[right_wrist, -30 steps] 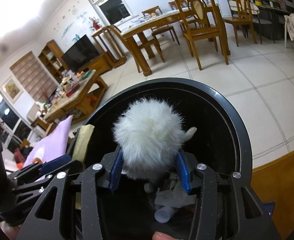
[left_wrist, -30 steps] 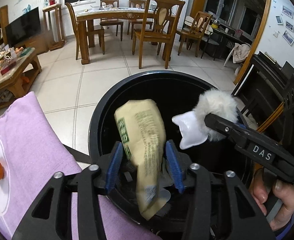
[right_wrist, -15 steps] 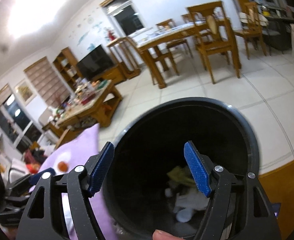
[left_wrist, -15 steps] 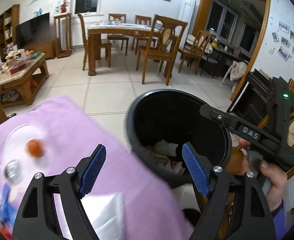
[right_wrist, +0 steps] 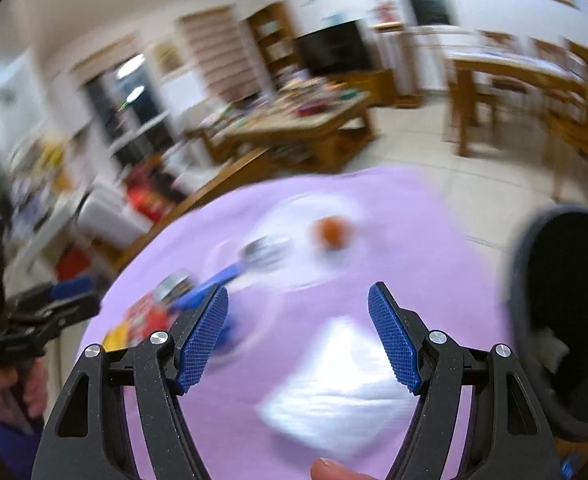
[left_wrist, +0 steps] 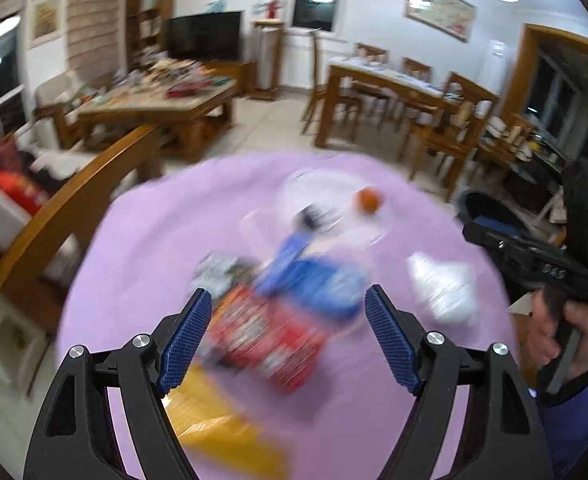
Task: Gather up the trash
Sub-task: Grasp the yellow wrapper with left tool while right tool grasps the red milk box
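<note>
White wrapper (right_wrist: 334,392) lies below the open right claw (right_wrist: 298,336).

Motion blur smears the red packet (left_wrist: 269,340), blue wrapper (left_wrist: 314,284) and white tissue (right_wrist: 334,392) on the table (left_wrist: 153,240); labels unreadable. Yellow packet (left_wrist: 221,436) cut by bottom edge. Bin (right_wrist: 566,320) cut at right.

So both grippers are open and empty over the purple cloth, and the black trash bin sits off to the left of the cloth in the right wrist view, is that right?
Not quite: in the right wrist view the black trash bin stands at the right edge of the purple cloth, not the left. The rest holds: the left gripper and right gripper are both open and empty over the cloth.
</note>
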